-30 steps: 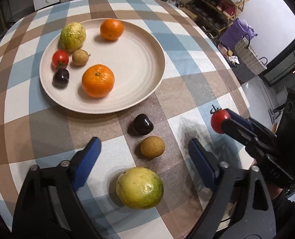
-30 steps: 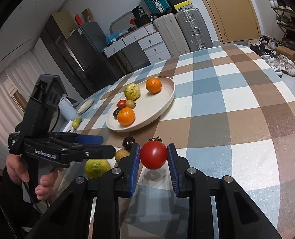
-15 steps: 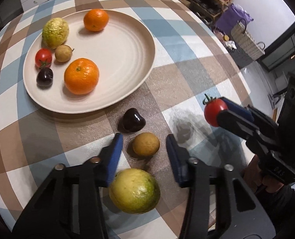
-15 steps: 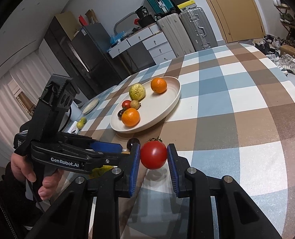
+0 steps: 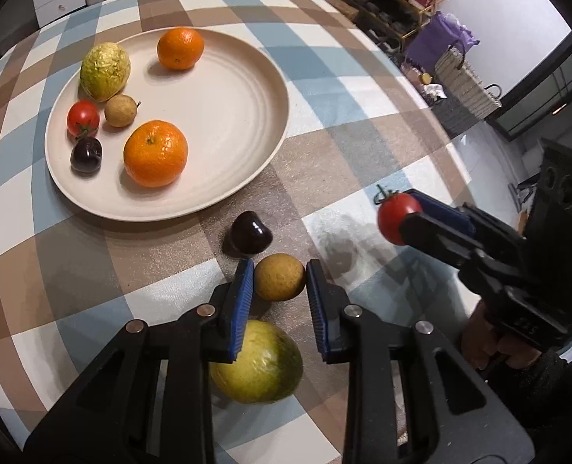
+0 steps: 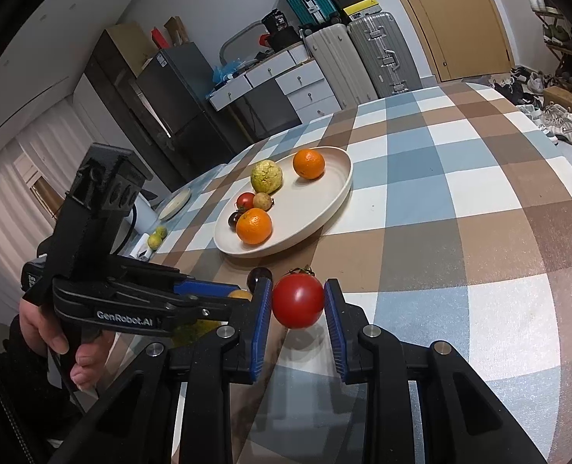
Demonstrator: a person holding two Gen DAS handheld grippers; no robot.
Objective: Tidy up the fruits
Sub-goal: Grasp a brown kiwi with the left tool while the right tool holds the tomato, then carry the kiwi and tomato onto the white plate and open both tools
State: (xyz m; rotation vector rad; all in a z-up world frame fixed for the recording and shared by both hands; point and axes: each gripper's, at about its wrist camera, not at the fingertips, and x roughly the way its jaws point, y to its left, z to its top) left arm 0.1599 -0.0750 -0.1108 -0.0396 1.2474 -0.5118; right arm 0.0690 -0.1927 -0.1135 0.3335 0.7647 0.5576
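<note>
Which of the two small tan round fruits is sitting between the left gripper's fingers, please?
The tan fruit on the tablecloth, between the left gripper pads near the dark plum; the other tan fruit lies on the plate.

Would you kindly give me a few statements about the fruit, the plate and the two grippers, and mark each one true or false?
1. The right gripper holds a red tomato above the table. True.
2. The plate holds two oranges. True.
3. The left gripper has its jaws around the dark cherry on the cloth. False: they flank the small brown fruit; the cherry lies just beyond it.
4. The large green fruit near the left gripper sits on the plate. False: it lies on the tablecloth, under the gripper.
5. The plate holds no tomato. False: one lies near its left rim.
</note>
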